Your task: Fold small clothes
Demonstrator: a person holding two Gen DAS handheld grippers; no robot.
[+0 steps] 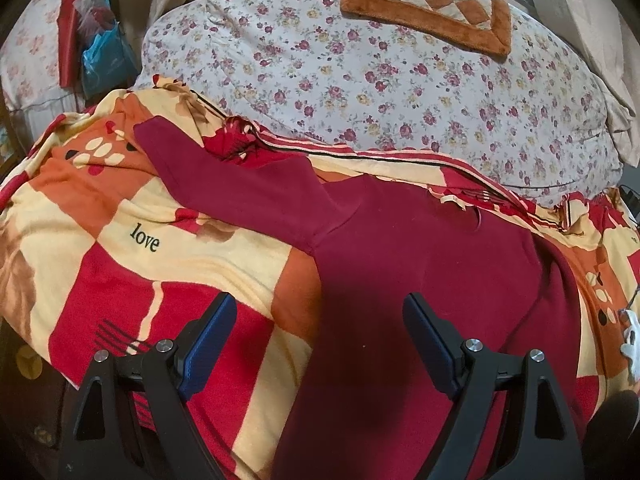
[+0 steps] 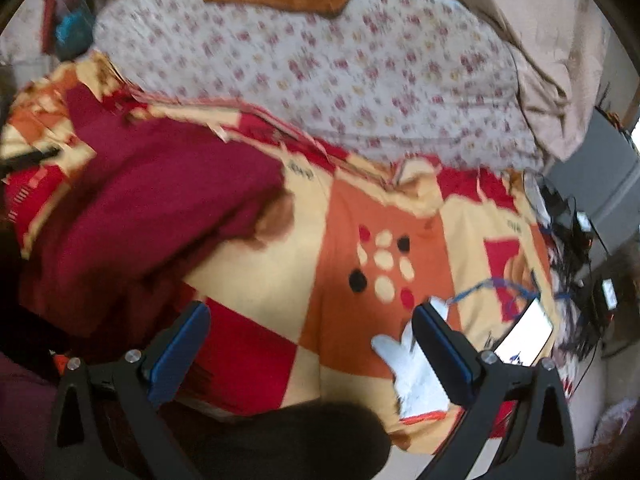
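A dark red long-sleeved garment [image 1: 420, 264] lies on a red, orange and cream patterned blanket [image 1: 132, 264], one sleeve [image 1: 224, 176] stretched out to the left. My left gripper [image 1: 320, 304] is open and empty, just above the garment's lower left edge. In the blurred right wrist view the same garment [image 2: 152, 208] lies bunched at the left. My right gripper [image 2: 312, 312] is open and empty over the blanket [image 2: 360, 208], to the right of the garment.
A floral quilt [image 1: 360, 80] with an orange checkered cushion [image 1: 428, 4] lies behind the blanket. White cloth [image 2: 412, 376], a lit phone [image 2: 524, 336] and blue cord [image 2: 492, 284] lie by the right gripper. Cables and devices [image 2: 580, 240] sit at the right bed edge.
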